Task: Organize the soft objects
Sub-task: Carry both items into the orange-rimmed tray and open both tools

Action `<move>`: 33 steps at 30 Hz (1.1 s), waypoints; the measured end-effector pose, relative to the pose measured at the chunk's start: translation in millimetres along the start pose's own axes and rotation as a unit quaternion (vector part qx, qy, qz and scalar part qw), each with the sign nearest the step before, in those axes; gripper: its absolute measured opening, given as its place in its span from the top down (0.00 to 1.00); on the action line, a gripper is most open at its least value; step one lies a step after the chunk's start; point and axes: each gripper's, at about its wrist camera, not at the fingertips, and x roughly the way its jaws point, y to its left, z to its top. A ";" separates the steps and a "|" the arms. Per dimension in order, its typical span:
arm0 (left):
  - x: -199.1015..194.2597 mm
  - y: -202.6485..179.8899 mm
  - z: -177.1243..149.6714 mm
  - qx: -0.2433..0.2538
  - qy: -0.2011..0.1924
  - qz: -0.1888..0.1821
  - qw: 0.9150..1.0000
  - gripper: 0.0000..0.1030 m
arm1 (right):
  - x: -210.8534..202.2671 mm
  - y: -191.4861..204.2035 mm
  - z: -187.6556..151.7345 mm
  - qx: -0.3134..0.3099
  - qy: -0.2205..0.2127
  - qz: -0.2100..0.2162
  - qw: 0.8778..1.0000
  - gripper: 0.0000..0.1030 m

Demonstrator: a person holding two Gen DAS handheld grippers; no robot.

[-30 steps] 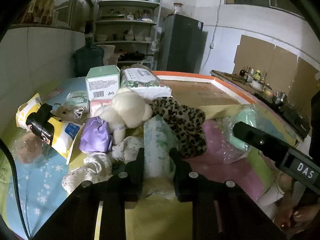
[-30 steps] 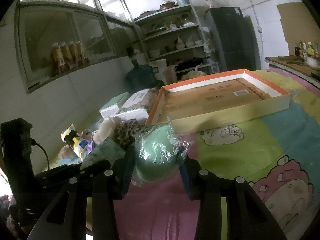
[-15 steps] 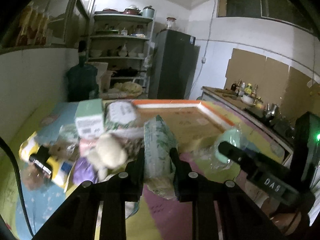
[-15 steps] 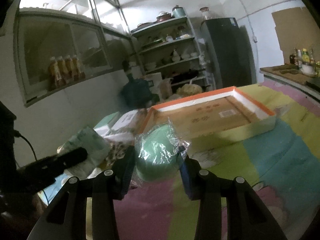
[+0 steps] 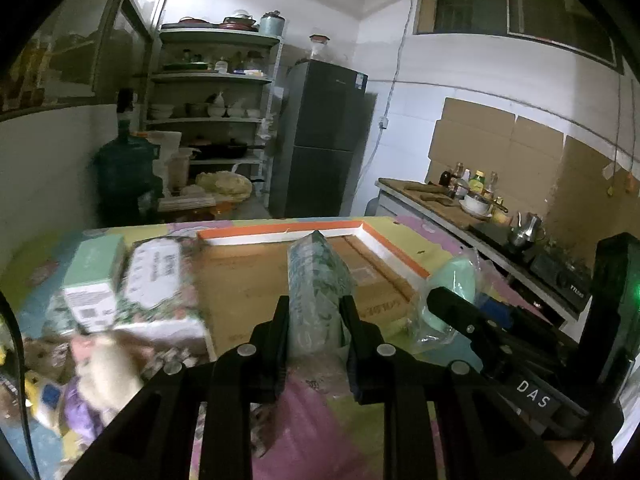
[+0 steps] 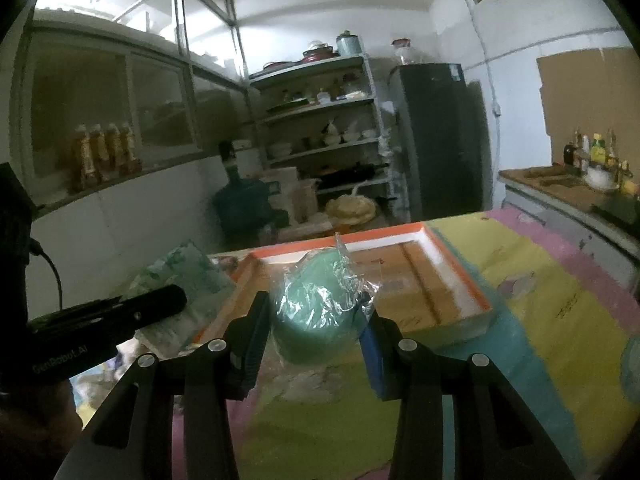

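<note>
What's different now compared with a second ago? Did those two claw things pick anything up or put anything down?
Both grippers lifted away from the pile of soft toys toward the orange-rimmed box. The left gripper carried its patterned soft pack with it; the right gripper carried its green plastic-wrapped item. Nothing was taken hold of or let go. The box stayed put.

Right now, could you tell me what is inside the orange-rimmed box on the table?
The orange-rimmed box shows only its bare brown cardboard floor with faint print. The green item in plastic wrap and the patterned soft pack, each gripped, hide part of that floor.
</note>
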 end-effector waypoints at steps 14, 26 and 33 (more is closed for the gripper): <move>84.4 -27.7 18.3 -0.008 0.041 -0.013 0.999 0.77 | 56.5 -73.8 25.6 0.019 0.039 -0.022 0.999 0.58; 130.8 -24.7 17.7 -0.034 0.085 -0.031 0.995 0.78 | 99.6 -101.4 26.3 0.050 0.107 -0.019 0.993 0.58; 150.1 -19.1 12.7 -0.045 0.110 -0.035 0.992 0.78 | 111.7 -100.7 24.5 0.045 0.135 -0.021 0.990 0.58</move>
